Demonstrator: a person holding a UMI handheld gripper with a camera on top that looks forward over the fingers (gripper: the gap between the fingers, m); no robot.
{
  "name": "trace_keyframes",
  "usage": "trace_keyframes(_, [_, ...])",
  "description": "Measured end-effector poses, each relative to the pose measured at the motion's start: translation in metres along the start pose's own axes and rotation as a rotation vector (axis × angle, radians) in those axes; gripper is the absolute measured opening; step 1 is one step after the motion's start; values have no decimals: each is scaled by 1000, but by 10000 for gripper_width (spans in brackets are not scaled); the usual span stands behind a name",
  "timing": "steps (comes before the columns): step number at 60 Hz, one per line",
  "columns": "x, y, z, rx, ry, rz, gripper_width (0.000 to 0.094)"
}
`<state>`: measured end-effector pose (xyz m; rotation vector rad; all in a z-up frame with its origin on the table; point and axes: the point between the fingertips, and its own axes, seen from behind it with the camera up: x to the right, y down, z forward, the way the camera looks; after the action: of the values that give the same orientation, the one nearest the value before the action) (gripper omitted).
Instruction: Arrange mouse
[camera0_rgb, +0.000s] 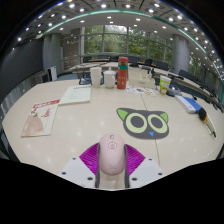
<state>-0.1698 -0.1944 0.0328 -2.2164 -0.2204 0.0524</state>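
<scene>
the mouse is a small, pale pink one with a smooth rounded back and a thin line running down its middle toward the front. it sits lengthwise between the two fingers of the tool, its nose pointing away along them. the magenta pads lie close against both its flanks, so the tool appears closed down on the mouse, holding it at a narrow spread. whether the mouse is lifted or resting on the counter cannot be told.

ahead of the fingers, the light-coloured counter carries a mouse pad shaped like an owl face, dark with big round eyes ringed in green; it lies just beyond and a little to the right of the mouse. further back stands a red and green bottle, with a white cup just beside it. to the left lie a paper sheet with pink print and a flat white booklet. along the right side are some small dark items, too small to tell. windows run across the room behind.
</scene>
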Motion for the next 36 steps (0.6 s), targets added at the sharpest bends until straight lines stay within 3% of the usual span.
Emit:
trace_keyframes(11, [38,-104,-19,149,-14,40,326])
trace_keyframes(16, [67,-133,-5,172,0,63,324])
trace_keyframes(25, [119,-128,55,118,32,96,324])
trace_keyframes(36, [146,-73,123,2,37,109,335])
